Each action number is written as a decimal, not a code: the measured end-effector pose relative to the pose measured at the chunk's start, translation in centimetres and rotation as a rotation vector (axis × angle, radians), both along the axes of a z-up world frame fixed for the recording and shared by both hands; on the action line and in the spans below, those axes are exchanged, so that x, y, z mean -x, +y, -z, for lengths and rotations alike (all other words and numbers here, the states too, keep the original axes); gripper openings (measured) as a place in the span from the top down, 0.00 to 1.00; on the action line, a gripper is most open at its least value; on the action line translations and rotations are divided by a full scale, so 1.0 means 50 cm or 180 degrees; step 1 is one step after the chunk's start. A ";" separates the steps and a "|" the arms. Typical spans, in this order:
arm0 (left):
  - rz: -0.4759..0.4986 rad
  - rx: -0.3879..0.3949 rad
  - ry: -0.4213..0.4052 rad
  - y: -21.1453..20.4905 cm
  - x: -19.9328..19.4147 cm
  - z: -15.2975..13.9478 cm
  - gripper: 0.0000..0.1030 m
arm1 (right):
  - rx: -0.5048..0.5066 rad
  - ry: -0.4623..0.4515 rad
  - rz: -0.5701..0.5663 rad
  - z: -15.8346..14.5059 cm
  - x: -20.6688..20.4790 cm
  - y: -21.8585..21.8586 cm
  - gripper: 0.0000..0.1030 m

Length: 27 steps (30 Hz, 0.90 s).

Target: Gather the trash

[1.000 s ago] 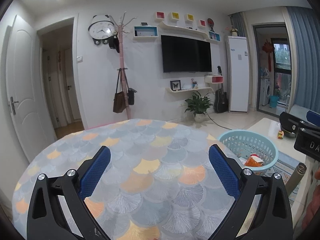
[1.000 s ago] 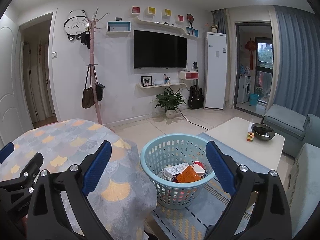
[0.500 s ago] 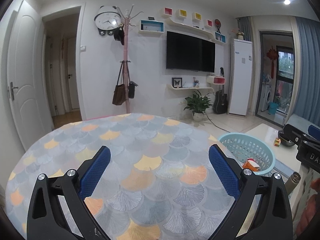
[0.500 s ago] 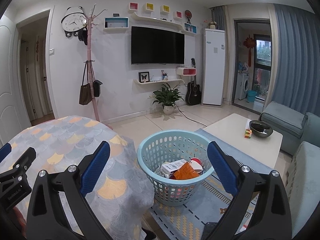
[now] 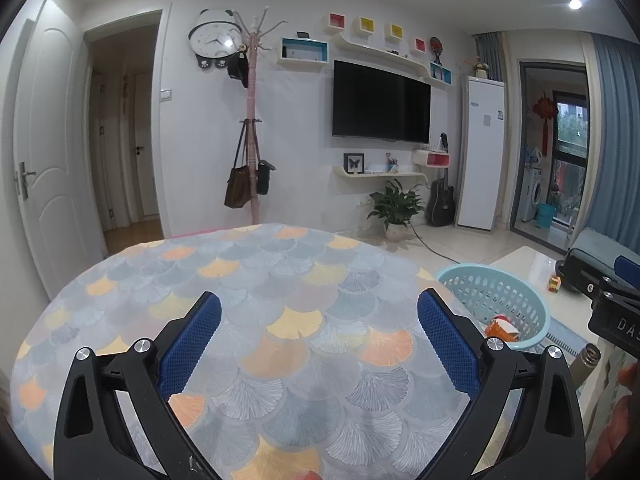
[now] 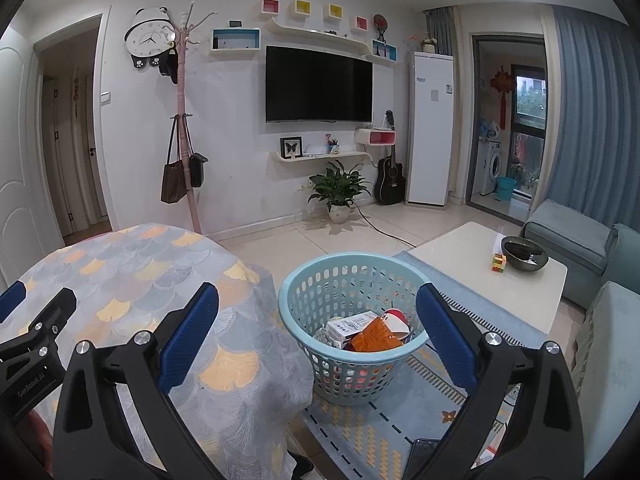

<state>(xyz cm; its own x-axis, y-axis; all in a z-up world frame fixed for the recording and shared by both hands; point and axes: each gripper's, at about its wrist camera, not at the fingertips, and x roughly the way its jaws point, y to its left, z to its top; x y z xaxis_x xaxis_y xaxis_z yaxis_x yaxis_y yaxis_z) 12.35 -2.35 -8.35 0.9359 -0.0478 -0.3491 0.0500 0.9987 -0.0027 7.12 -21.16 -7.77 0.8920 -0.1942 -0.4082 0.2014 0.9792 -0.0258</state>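
A light blue plastic basket (image 6: 304,288) stands on the floor rug beside the round table; it also shows in the left wrist view (image 5: 520,300). Inside lie an orange packet (image 6: 374,336), a white box (image 6: 348,326) and a red-and-white wrapper (image 6: 396,316). My right gripper (image 6: 318,320) is open and empty, held above and in front of the basket. My left gripper (image 5: 318,332) is open and empty over the round table with the scale-patterned cloth (image 5: 248,280). No trash shows on the tabletop.
A white coffee table (image 6: 472,252) with a dark bowl (image 6: 524,254) and a coloured cube (image 6: 499,262) stands at the right, next to a grey-blue sofa (image 6: 568,240). A coat stand (image 6: 186,120), a potted plant (image 6: 339,192) and a guitar (image 6: 390,176) line the far wall.
Both grippers have risen and drawn back a little, so the table and basket sit lower in view. Both stay open and empty.
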 end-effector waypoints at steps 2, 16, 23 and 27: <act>0.0000 -0.0005 0.0001 0.000 0.000 0.000 0.07 | 0.0001 0.0008 -0.0003 0.001 -0.001 0.001 0.08; 0.0002 0.0027 0.0017 -0.002 -0.001 0.000 0.07 | -0.0006 0.0091 -0.0035 0.016 -0.013 0.005 0.08; 0.0005 0.0021 0.0017 -0.003 0.000 0.000 0.07 | -0.0013 0.0116 -0.0042 0.019 -0.019 0.005 0.08; 0.0006 0.0025 0.0023 -0.004 0.000 0.001 0.07 | -0.0024 0.0125 -0.0047 0.022 -0.022 0.006 0.08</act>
<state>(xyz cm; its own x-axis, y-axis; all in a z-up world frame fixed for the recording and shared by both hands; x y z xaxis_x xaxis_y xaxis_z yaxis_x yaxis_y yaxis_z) 12.34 -2.54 -8.38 0.9332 -0.0523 -0.3555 0.0518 0.9986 -0.0110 8.21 -20.89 -8.88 0.8780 -0.1778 -0.4444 0.1858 0.9822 -0.0261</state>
